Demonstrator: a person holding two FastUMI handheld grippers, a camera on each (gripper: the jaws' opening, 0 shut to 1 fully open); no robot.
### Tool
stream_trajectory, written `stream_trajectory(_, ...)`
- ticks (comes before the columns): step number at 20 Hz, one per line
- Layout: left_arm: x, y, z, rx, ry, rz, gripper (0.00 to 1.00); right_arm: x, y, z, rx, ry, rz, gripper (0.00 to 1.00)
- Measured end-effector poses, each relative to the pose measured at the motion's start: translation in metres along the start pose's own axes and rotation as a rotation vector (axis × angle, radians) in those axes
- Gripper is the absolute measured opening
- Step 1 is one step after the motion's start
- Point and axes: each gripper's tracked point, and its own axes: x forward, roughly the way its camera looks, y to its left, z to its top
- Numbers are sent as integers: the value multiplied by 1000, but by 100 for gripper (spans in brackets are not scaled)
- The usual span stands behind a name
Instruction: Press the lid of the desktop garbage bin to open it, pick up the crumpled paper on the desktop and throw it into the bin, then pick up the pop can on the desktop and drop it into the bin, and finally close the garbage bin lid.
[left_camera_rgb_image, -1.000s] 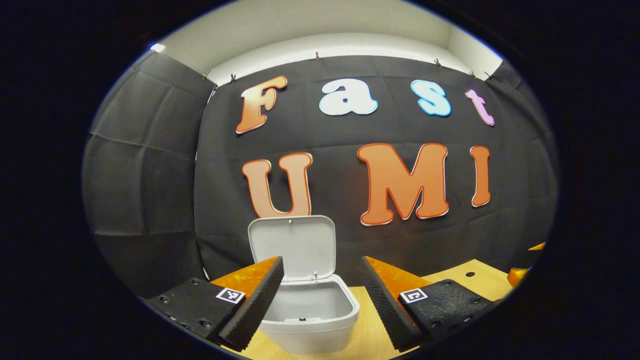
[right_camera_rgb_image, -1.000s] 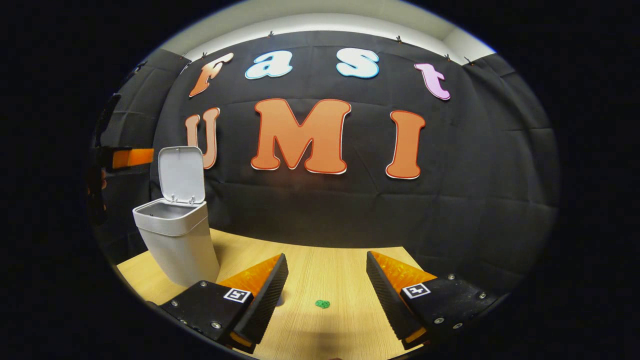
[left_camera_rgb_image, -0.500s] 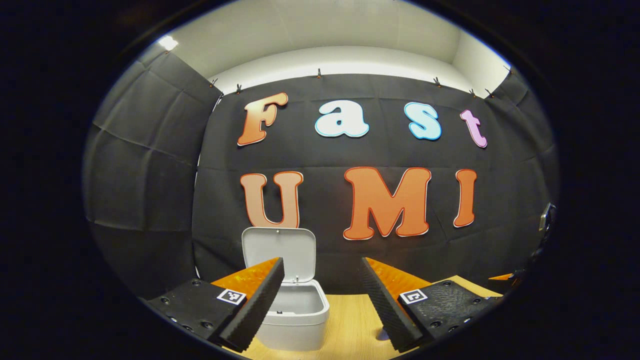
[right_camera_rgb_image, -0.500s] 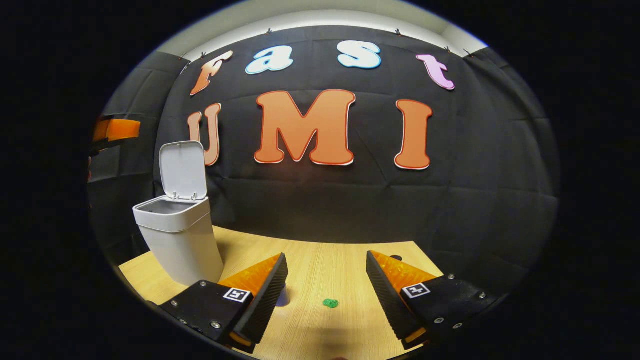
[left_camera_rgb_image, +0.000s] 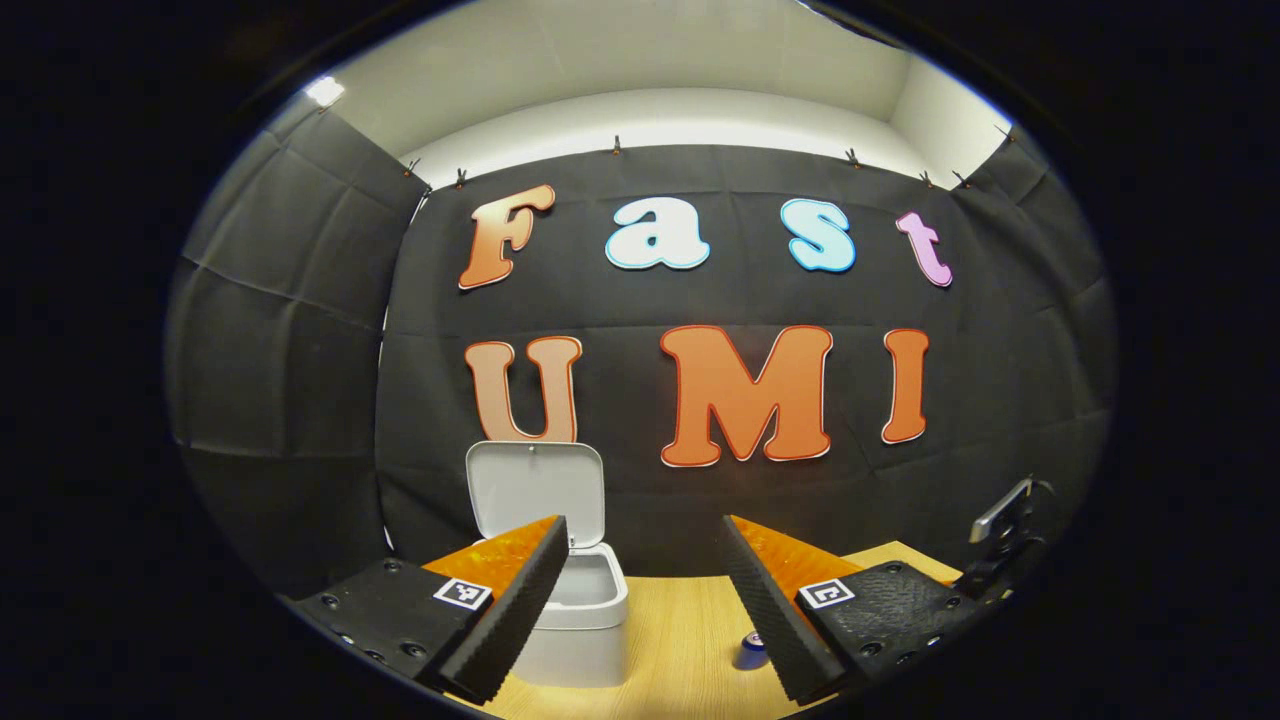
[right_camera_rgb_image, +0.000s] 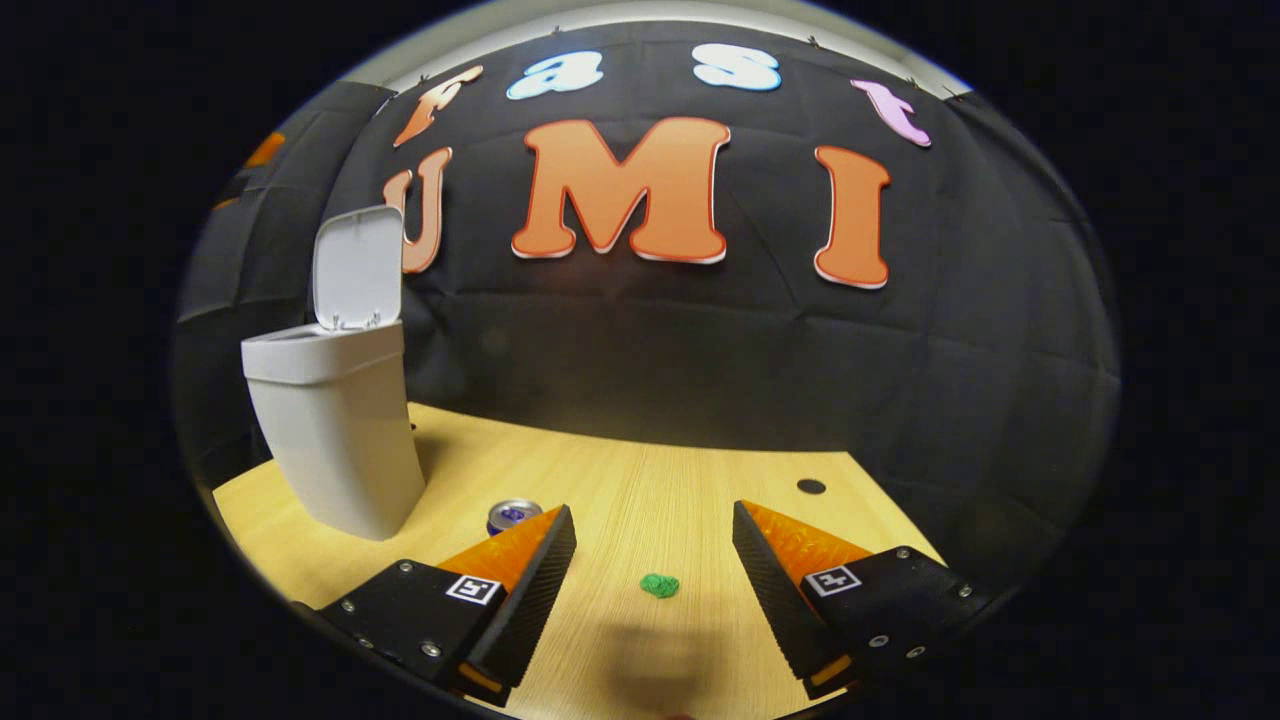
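Observation:
The white bin (left_camera_rgb_image: 580, 615) stands on the wooden table (left_camera_rgb_image: 680, 640) with its lid (left_camera_rgb_image: 535, 488) swung up; my left gripper (left_camera_rgb_image: 644, 522) is open and empty, set back from it. A blue pop can (left_camera_rgb_image: 750, 650) peeks out beside its right finger. In the right gripper view the bin (right_camera_rgb_image: 335, 430) is at the left with its lid (right_camera_rgb_image: 358, 268) upright. The can (right_camera_rgb_image: 513, 514) stands near its base, half hidden by a finger. A small green crumpled paper (right_camera_rgb_image: 659, 585) lies on the table between the fingers of my open right gripper (right_camera_rgb_image: 650, 512), a little ahead and below.
The other gripper's body (left_camera_rgb_image: 1005, 540) shows at the right edge of the left gripper view. A dark round hole (right_camera_rgb_image: 811, 486) sits in the table (right_camera_rgb_image: 650, 470) near its back right. Black cloth walls close the table at the back and left.
My left gripper pulled back from the bin, which now looks smaller, and the can came into sight. My right gripper dropped lower toward the table, bringing the paper and can nearer.

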Motion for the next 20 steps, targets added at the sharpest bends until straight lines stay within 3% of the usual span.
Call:
stream_trajectory(2,-2,-5,0,10,9,1,95,15,0,-16,4,30,0,94)
stream_trajectory(8,-8,-15,2,70,29,7,99,62,-9,-61,-26,117,-26,95)
stream_trajectory(11,-12,-16,-2,92,49,13,92,79,-8,-89,-25,183,-11,95)
stream_trajectory(12,-11,-15,-2,99,51,18,99,85,-10,-97,-33,200,-16,95)
stream_trajectory(18,-18,-10,-8,114,76,32,99,102,-5,-139,-42,319,-2,95)
stream_trajectory(20,-19,-8,-13,109,90,36,99,102,-1,-156,-50,377,15,88)
